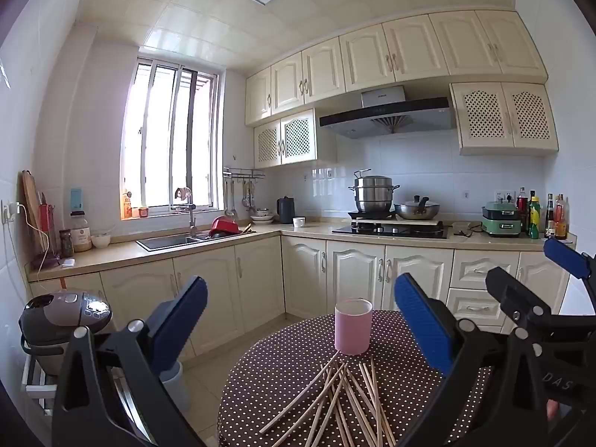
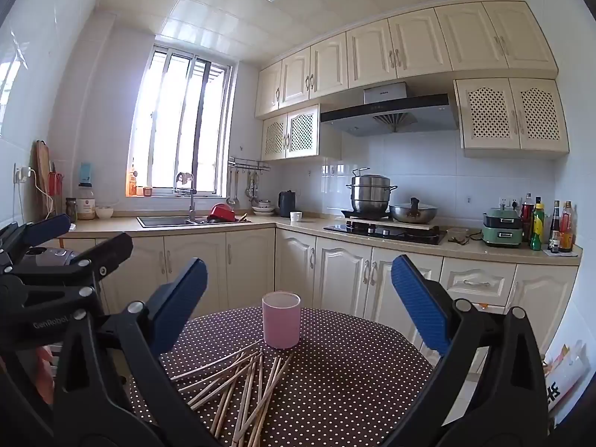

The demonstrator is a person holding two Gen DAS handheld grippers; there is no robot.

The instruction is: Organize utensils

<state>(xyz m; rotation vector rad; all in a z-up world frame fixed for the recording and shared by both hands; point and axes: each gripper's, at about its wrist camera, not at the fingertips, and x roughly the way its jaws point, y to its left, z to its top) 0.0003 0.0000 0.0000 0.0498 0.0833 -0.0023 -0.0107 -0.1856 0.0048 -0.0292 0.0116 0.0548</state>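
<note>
**So, chopsticks in a heap, cup behind them, both grippers spread wide**

Going left to right: the left gripper [image 1: 301, 320] hangs above the near edge of the polka-dot table [image 1: 283, 368], jaws wide apart and holding nothing. From its view the pile of wooden chopsticks [image 1: 342, 402] sits below and a bit right of centre, fanned out and crossing each other, most of them running roughly toward and away from the camera. Just behind the pile stands the pink cup [image 1: 353, 326], upright, open end up, the far tips of the sticks almost at its base.

The right gripper [image 2: 298, 307] is also fully released and empty, held beside the left one. From its side the chopsticks [image 2: 238, 387] lie below and left of centre, and the cup [image 2: 281, 319] is nearly dead ahead.

My guess is neither arm is clearly nearer. Since the sticks run mostly fore-and-aft, fingers closing side to side should pinch across one nicely, then it goes forward into the cup.
</note>
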